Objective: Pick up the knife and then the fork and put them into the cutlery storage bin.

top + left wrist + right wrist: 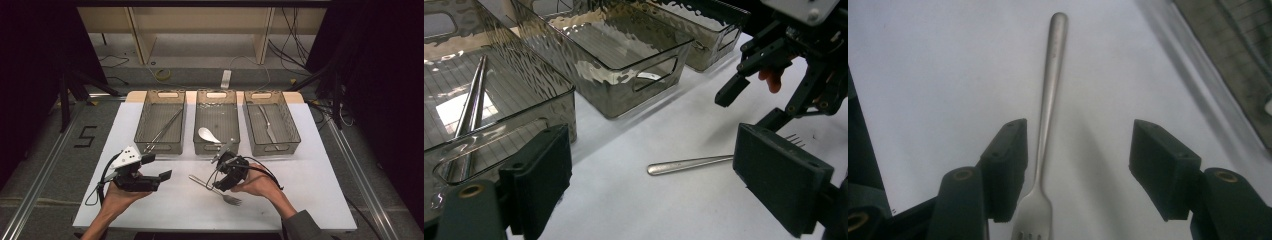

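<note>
Left claw [159, 167] hangs open and empty over the white surface [310, 165], left of the fork [1047, 107]. Fork lies flat on the surface in front of the middle bin [216, 120] — thin steel, stiff, light, likely slippery. Right claw [1075, 172] partly open, straddling the neck, pads not touching — best pinched there, across the narrow handle.

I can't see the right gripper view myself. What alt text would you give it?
A metal fork lies on a white table between the two black jaws of the right gripper, which stand open around its neck without pressing it. The handle points away towards the top; the corner of a grey bin shows at upper right.
</note>
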`<control>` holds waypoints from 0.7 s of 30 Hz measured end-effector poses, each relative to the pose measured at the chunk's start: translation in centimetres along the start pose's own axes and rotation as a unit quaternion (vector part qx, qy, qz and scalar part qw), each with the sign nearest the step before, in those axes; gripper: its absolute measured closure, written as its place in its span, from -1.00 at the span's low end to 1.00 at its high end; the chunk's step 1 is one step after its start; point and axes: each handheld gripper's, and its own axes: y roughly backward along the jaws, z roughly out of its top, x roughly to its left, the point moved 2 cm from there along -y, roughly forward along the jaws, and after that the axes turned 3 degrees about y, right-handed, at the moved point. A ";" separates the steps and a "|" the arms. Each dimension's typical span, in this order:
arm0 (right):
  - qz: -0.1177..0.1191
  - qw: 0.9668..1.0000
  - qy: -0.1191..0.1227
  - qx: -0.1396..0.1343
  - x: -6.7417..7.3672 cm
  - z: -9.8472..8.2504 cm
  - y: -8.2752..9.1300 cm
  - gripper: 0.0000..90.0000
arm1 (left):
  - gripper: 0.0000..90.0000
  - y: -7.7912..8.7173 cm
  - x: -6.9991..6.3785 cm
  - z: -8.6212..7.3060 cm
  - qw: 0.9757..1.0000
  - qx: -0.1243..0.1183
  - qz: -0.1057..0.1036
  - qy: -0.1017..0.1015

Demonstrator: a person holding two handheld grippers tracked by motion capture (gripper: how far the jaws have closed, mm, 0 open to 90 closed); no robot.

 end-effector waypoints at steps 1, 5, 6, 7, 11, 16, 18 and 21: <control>0.001 1.000 0.002 0.005 0.1 0.0 -0.1 -0.07 | -0.66 0.0 0.0 0.0 1.000 -0.001 0.000 0.000; 0.001 1.000 0.014 0.011 0.4 0.0 -0.5 -0.02 | -0.66 0.0 0.0 0.0 1.000 -0.002 -0.001 0.001; 0.002 1.000 0.012 0.014 0.5 0.0 -0.6 -0.01 | -0.66 0.0 0.0 0.0 1.000 -0.002 0.000 0.001; 0.002 1.000 0.011 0.016 0.6 0.1 -0.6 -0.01 | -0.66 0.0 0.0 0.0 1.000 -0.002 0.000 0.001; 0.001 1.000 0.018 0.013 0.7 0.1 -0.9 0.02 | -0.66 0.0 0.0 0.0 1.000 -0.002 -0.002 0.001; 0.004 1.000 0.023 0.021 0.8 0.1 -1.2 0.08 | -0.66 0.0 -0.1 0.0 1.000 -0.001 -0.003 0.000; 0.004 0.999 0.025 0.022 0.8 0.0 -1.3 0.10 | -0.66 0.0 -0.1 0.0 1.000 -0.001 -0.003 0.000; 0.004 0.999 0.022 0.025 0.9 0.1 -1.3 0.14 | -0.66 0.0 -0.1 0.0 1.000 -0.001 -0.003 0.000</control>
